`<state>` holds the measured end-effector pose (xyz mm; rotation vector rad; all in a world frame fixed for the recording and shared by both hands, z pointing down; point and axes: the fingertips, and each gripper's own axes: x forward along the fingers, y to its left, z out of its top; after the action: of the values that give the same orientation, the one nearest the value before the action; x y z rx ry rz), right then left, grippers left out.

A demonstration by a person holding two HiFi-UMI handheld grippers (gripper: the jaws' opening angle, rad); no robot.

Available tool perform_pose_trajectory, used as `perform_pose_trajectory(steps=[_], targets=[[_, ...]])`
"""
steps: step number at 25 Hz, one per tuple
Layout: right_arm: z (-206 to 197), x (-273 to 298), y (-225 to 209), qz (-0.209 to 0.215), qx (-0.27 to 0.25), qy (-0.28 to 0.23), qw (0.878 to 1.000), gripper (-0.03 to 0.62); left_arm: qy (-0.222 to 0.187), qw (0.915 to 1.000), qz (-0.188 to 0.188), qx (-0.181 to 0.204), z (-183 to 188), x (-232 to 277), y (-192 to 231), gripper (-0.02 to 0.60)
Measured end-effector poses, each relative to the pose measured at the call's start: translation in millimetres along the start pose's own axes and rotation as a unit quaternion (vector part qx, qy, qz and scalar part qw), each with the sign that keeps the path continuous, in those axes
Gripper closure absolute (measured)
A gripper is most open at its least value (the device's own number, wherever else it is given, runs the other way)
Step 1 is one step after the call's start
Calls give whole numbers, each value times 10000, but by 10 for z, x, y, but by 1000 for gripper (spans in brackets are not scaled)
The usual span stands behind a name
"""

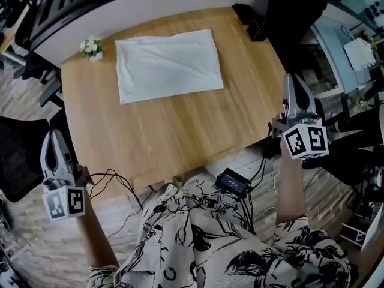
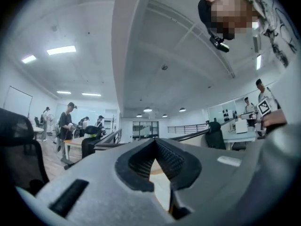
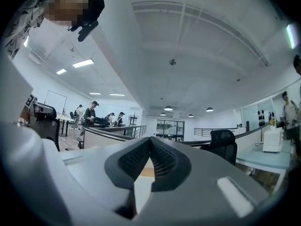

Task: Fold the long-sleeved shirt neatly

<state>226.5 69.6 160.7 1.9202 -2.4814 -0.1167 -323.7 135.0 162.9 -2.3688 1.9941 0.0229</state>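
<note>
**Left tool** (image 1: 54,138): in your left hand, held off the table's near left corner, over the floor. Jaws are closed tip to tip with nothing between them. In the left gripper view the left tool (image 2: 155,141) shows its ribbed pads meeting at the tip, aimed level across an office room.

**Right tool** (image 1: 294,80): in your right hand, held off the table's right edge. Jaws are likewise closed and empty. In the right gripper view the right tool (image 3: 150,140) has its pads together.

**Shirt** (image 1: 168,65): white, lying as a flat folded rectangle on the far half of the table (image 1: 180,131), lightly creased. It is well apart from both of your tools, and neither touches it. It lies ahead and to the right of the left tool, and ahead and to the left of the right tool.

**Flower pot** (image 1: 91,48): small, with white blooms, just beside the shirt's far left corner.

**Markings:** black-and-white square patterns on the left cube (image 1: 64,201) and the right cube (image 1: 306,140).

**Also listed:**
- black box (image 1: 234,182) with cables, below the table's near edge by your lap
- black chair (image 1: 294,11) past the table's far right corner
</note>
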Motion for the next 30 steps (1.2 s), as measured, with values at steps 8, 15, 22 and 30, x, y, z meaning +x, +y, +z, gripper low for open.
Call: perform_pose_trajectory(steps=[8, 15, 22, 30], targets=[[433, -793, 389, -191, -28, -217, 9996, 588, -281, 9996, -84, -24, 225, -787, 66, 580], [460, -1216, 705, -116, -54, -138, 9998, 588, -59, 9998, 123, -174, 177, -1269, 142, 580], [522, -1507, 680, -36, -43, -174, 9998, 588, -50, 9993, 275, -246, 131, -1548, 22, 580], [423, -1691, 439, -30, -6, -180, 9998, 588, -27, 9981, 587, -207, 123, -1688, -141, 580]])
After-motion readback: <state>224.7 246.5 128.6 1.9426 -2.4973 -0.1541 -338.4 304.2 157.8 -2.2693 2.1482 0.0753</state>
